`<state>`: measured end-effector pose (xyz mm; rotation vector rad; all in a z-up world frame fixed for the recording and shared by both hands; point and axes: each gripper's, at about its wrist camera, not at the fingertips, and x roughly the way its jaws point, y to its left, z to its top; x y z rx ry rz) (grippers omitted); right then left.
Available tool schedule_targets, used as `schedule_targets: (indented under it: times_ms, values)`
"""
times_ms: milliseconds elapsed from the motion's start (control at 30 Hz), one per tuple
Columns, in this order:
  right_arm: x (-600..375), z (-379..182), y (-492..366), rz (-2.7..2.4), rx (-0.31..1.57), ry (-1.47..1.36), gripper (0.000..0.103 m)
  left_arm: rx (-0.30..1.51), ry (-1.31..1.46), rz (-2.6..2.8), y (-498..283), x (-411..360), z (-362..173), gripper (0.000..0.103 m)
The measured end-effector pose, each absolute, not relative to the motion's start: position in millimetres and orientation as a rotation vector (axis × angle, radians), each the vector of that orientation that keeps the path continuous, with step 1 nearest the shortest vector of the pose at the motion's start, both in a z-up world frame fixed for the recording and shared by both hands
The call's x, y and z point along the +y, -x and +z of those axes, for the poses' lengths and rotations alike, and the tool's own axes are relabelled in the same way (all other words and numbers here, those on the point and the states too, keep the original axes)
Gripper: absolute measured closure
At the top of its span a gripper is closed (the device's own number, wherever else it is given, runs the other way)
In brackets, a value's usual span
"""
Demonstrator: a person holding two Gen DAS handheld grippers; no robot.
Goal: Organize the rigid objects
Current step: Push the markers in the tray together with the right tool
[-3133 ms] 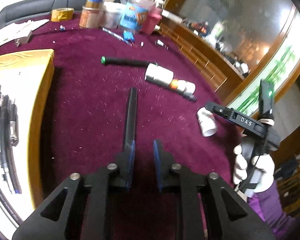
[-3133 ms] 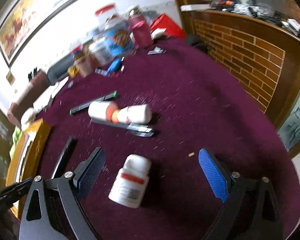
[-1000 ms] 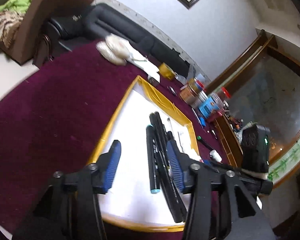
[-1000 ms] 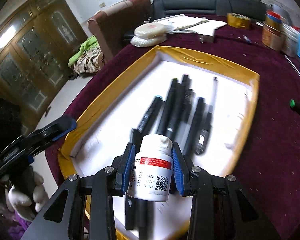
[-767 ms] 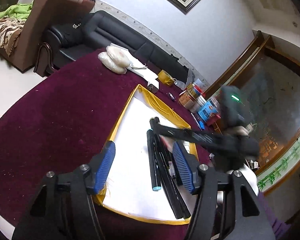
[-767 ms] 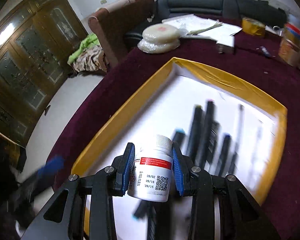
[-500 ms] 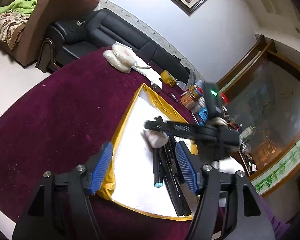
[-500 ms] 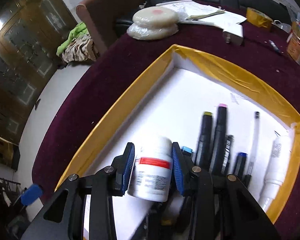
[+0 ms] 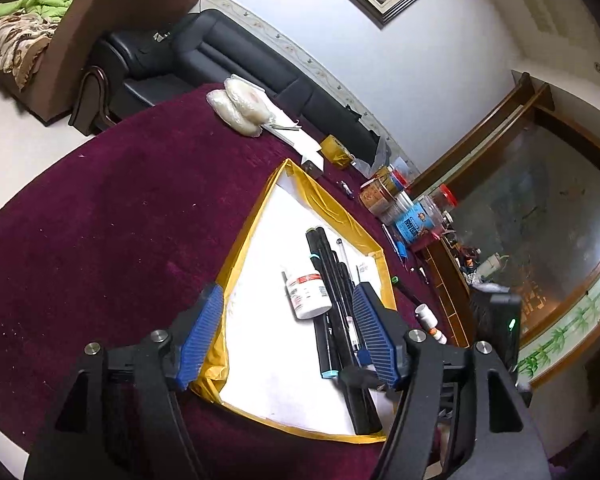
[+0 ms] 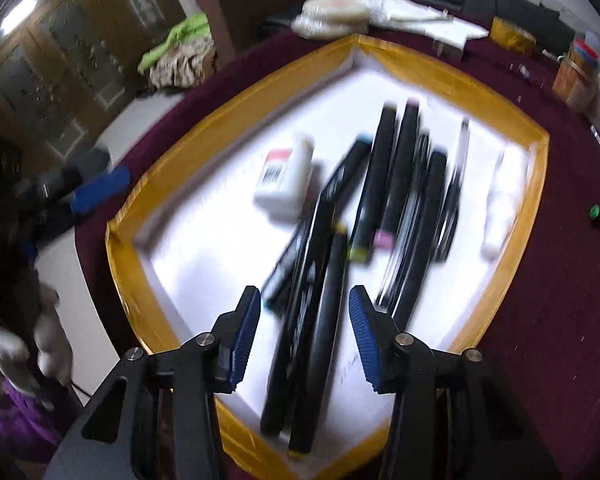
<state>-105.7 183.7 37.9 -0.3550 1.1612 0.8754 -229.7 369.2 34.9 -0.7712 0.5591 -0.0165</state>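
A white pill bottle (image 9: 307,295) with a red-striped label lies on its side in the yellow-rimmed white tray (image 9: 256,216), left of several black markers (image 9: 332,292). In the right wrist view the bottle (image 10: 285,180) lies beyond my right gripper (image 10: 302,328), which is open and empty above the markers (image 10: 384,188). My left gripper (image 9: 288,336) is open and empty over the tray's near corner. The tray rim (image 10: 228,108) shows blurred.
Maroon cloth (image 9: 112,216) covers the round table. Cans and jars (image 9: 404,208) stand behind the tray, with a tape roll (image 9: 336,151) and wrapped white discs (image 9: 240,106). Another white bottle (image 9: 426,314) lies right of the tray. A white tube (image 10: 500,208) lies in the tray.
My right gripper opened and let go of the white bottle, which now lies in the tray, and drew back. My left gripper stayed open and shifted little.
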Motion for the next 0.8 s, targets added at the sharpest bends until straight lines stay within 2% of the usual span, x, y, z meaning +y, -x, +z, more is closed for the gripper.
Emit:
schedule_targets:
  times_ms: [33, 133, 367, 533, 700, 800]
  values:
    - [186.7, 34.6, 108.1, 0.861, 1.155, 0.400, 0.075, 0.560, 0.769, -0.016, 230.2, 369.1, 35.5, 0.037]
    - [196.4, 34.8, 103.3, 0.849, 1.143, 0.412, 0.076, 0.565, 0.771, -0.014, 229.6, 368.2, 35.4, 0.037]
    - [233.6, 35.7, 60.6, 0.810, 1.164, 0.326, 0.076, 0.579, 0.770, -0.017, 227.9, 360.9, 35.9, 0.034]
    - [218.6, 32.6, 34.9, 0.781, 1.231, 0.120, 0.075, 0.578, 0.765, -0.022, 231.8, 359.3, 40.2, 0.033]
    - [196.8, 55.1, 40.1, 0.746, 1.101, 0.077, 0.072, 0.566, 0.776, -0.006, 235.4, 365.9, 39.1, 0.032]
    - [203.6, 60.6, 47.7, 0.837, 1.092, 0.015, 0.072, 0.568, 0.787, -0.016, 233.6, 365.1, 36.9, 0.032]
